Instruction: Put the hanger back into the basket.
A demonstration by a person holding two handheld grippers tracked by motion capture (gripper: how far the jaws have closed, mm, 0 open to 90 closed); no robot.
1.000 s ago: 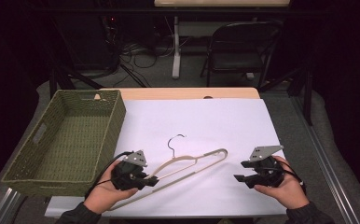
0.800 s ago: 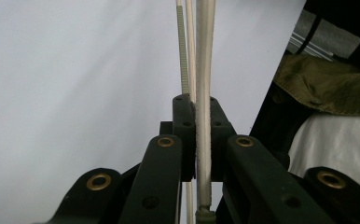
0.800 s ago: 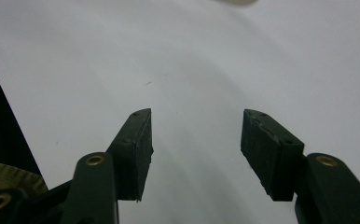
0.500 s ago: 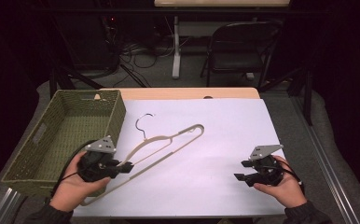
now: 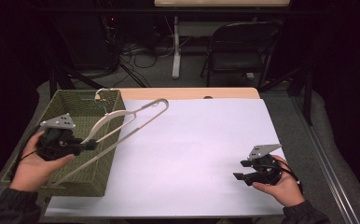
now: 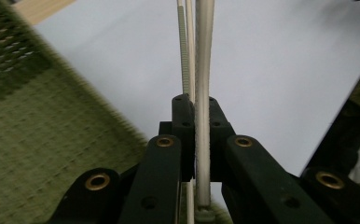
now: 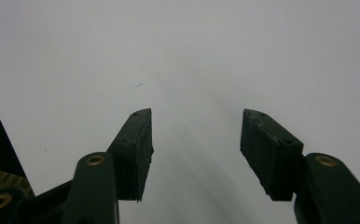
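A cream plastic hanger (image 5: 122,122) with a metal hook hangs slanted over the green woven basket (image 5: 86,103) at the table's left. My left gripper (image 5: 93,145) is shut on one of the hanger's arms and holds it above the basket's right wall. In the left gripper view the pads clamp the pale hanger bar (image 6: 203,93); my left gripper (image 6: 197,116) looks past the basket (image 6: 38,135) onto the white sheet. My right gripper (image 5: 238,173) rests low over the white sheet at the front right, open. In the right gripper view my right gripper (image 7: 196,140) has nothing between its jaws.
A white sheet (image 5: 201,149) covers most of the wooden table (image 5: 192,92). Behind the table a folding chair (image 5: 241,51), a table leg and cables stand on the floor. A rail (image 5: 327,168) runs along the right side.
My left hand has carried the hanger up and to the left, from the sheet's middle to over the basket. The right hand and its gripper have stayed in place.
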